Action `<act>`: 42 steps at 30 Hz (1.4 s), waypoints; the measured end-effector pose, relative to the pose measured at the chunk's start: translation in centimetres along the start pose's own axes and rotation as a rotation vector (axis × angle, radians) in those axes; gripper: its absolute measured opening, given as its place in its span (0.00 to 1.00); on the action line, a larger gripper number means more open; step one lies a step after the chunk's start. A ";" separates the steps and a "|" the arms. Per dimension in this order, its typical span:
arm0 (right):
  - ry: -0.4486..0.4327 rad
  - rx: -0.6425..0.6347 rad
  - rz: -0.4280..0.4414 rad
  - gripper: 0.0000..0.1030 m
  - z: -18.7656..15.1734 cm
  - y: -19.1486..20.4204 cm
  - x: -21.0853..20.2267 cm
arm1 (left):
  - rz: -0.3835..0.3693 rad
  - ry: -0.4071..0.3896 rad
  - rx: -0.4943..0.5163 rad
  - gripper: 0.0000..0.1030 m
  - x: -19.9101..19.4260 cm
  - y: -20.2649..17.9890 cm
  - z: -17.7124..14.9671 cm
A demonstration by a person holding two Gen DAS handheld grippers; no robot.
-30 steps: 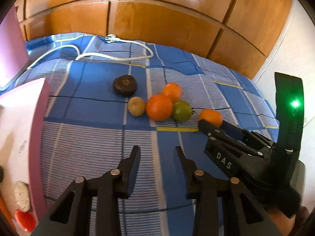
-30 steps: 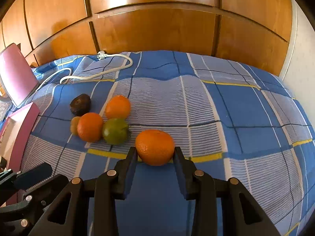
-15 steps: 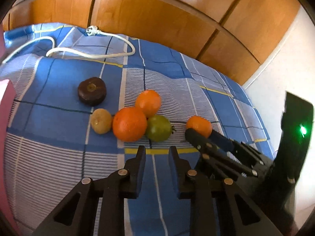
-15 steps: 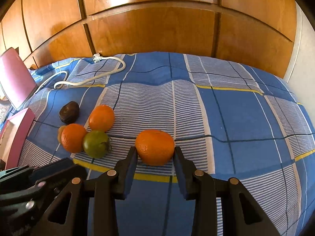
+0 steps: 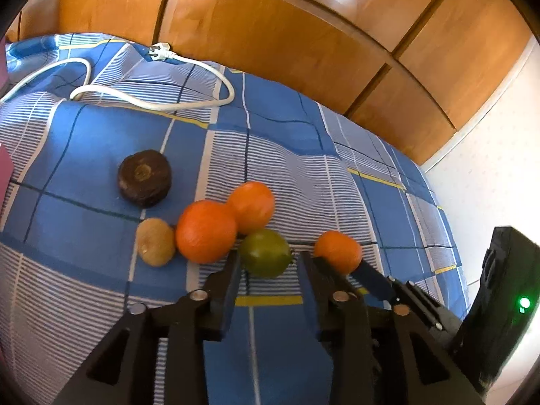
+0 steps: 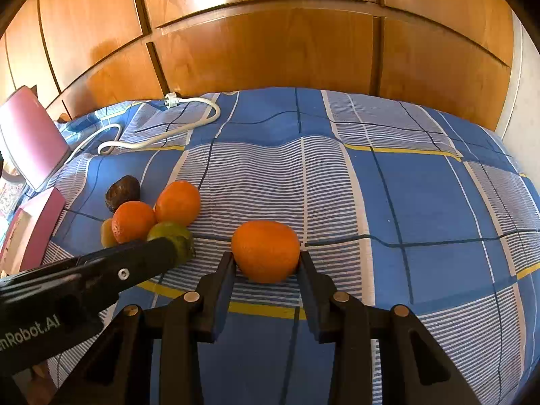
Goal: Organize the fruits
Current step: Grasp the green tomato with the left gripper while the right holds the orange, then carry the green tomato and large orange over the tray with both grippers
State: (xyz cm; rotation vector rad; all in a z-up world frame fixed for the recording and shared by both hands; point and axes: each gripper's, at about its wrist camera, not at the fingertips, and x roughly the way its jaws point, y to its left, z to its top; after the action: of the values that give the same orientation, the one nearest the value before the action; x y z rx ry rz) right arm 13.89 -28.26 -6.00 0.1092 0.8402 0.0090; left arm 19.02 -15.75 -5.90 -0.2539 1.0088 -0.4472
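Fruits lie on a blue checked bedspread [image 5: 101, 141]. In the left wrist view a green lime [image 5: 266, 252] sits between the fingertips of my left gripper [image 5: 269, 263], which is open around it. Beside it are two oranges [image 5: 206, 231] [image 5: 252, 206], a tan kiwi [image 5: 156, 246] and a dark brown fruit [image 5: 144, 177]. My right gripper [image 6: 266, 262] is shut on another orange [image 6: 266, 250], held low over the bedspread; it also shows in the left wrist view [image 5: 338, 250].
A white power cord [image 5: 141, 99] with a plug lies at the back of the bed. A wooden wardrobe [image 6: 270, 40] stands behind. A pink box [image 6: 32, 233] and a pink lid [image 6: 28, 138] are at the left edge.
My left gripper has moved forward and right up to the lime, its fingers now on either side of it. My right gripper keeps hold of the orange, shifted slightly right.
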 end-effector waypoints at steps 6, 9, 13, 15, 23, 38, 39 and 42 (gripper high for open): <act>-0.001 0.005 0.006 0.36 -0.1 -0.2 0.0 | 0.043 0.002 0.026 0.37 0.9 -0.3 -0.1; 0.003 0.001 0.002 0.37 -0.1 -0.1 0.1 | 0.055 -0.010 0.042 0.34 0.3 0.0 -0.4; 0.013 -0.005 -0.002 0.37 -0.1 0.1 0.3 | 0.058 -0.034 0.065 0.34 -1.6 0.7 -1.4; 0.014 -0.009 -0.007 0.37 -0.1 0.2 0.4 | 0.075 -0.042 0.090 0.34 -2.7 1.0 -2.0; 0.020 -0.002 0.000 0.38 -0.1 0.1 0.6 | 0.164 -0.077 0.201 0.34 -5.9 2.6 -7.5; 0.020 -0.025 -0.056 0.35 -1.1 1.0 -0.5 | 0.208 -0.143 0.250 0.32 -5.4 3.2 -9.4; 0.025 -0.030 -0.054 0.35 -1.4 1.2 -0.8 | 0.203 -0.142 0.248 0.32 -5.4 3.2 -9.4; 0.031 -0.038 -0.047 0.35 -2.6 1.9 -1.7 | 0.198 -0.141 0.249 0.32 -5.4 3.3 -9.4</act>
State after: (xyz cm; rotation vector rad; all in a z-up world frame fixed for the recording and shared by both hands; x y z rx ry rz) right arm 10.85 -26.16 -6.28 0.0536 0.8731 -0.0169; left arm 9.32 -10.28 -7.99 0.0374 0.8216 -0.3648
